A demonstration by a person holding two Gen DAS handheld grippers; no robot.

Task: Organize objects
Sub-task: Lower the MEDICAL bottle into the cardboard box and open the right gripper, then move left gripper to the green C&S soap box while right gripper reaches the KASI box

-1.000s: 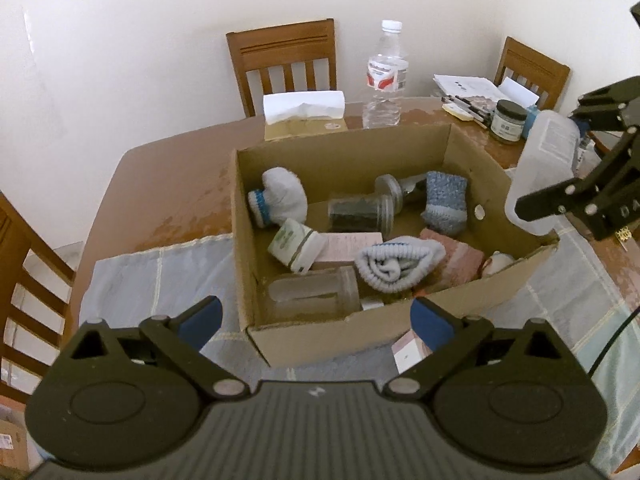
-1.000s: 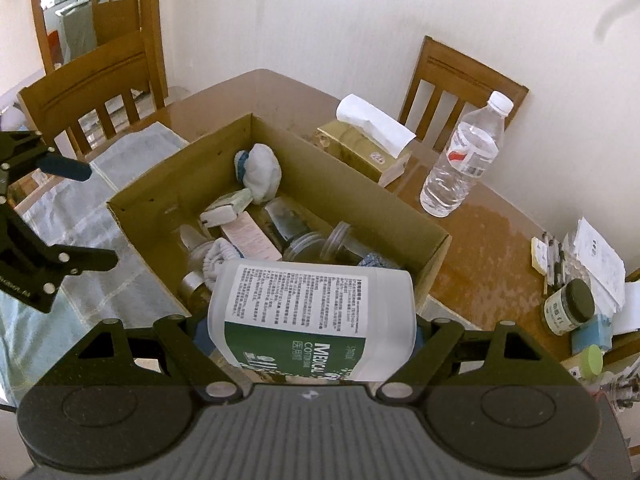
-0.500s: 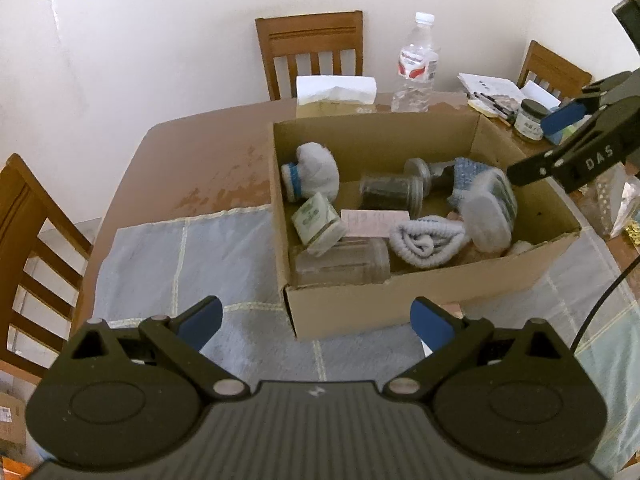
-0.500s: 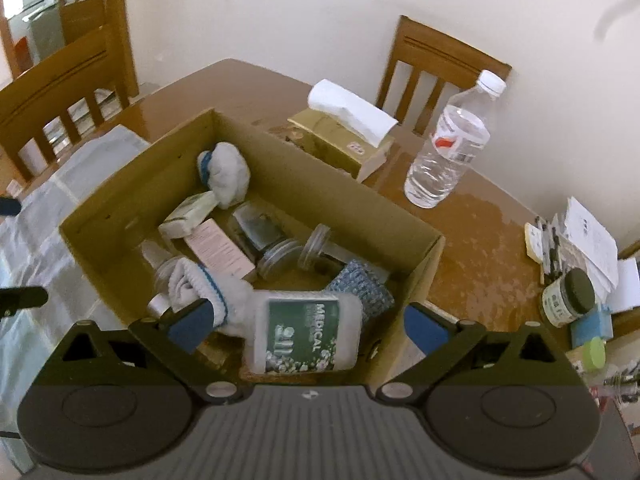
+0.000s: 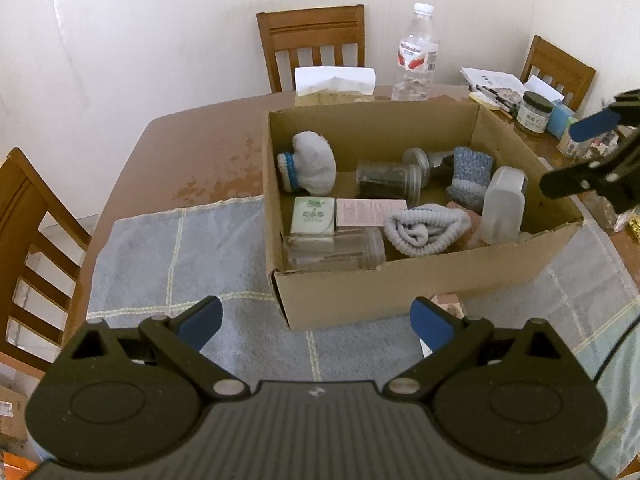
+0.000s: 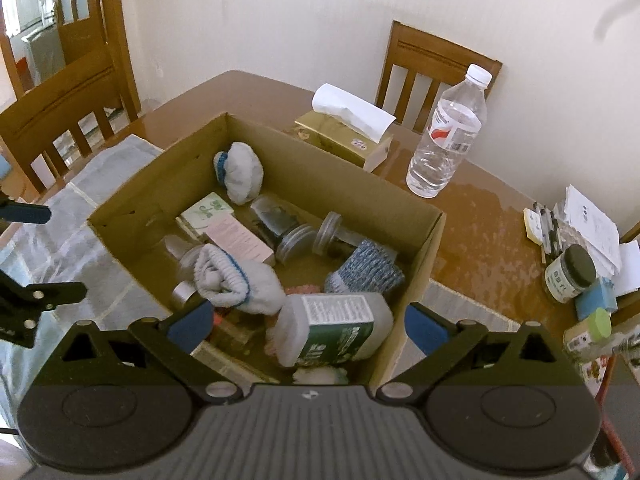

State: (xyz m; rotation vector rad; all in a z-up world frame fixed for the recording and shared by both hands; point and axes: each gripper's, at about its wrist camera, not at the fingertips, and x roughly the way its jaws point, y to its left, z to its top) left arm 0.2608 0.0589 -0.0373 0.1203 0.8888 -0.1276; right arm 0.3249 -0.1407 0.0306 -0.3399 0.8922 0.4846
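My right tool hangs over the near right corner of the cardboard box, its blue pads spread wide with nothing pressed between them; its jaws have just been opening. Below it the white medical bottle lies tilted inside the box, free of my pads, propped against the right wall with its green label facing up. In the left wrist view the same bottle leans against that wall, cap end up.

My left tool hovers in front of the box's near wall, released as well, with only the pale blue cloth on the desk beneath it.

Inside the box, a rolled white sock with a blue cuff sits in the far left corner. A small green-and-white carton and a pink leaflet lie side by side near the middle. A clear jar lies on its side behind them, and another clear jar lies along the near wall. A rolled grey sock rests just beside the bottle, and a blue knitted piece stands behind it.

Beyond the box stand a tissue box and a water bottle; a dark-lidded jar and papers are at the desk's right edge.
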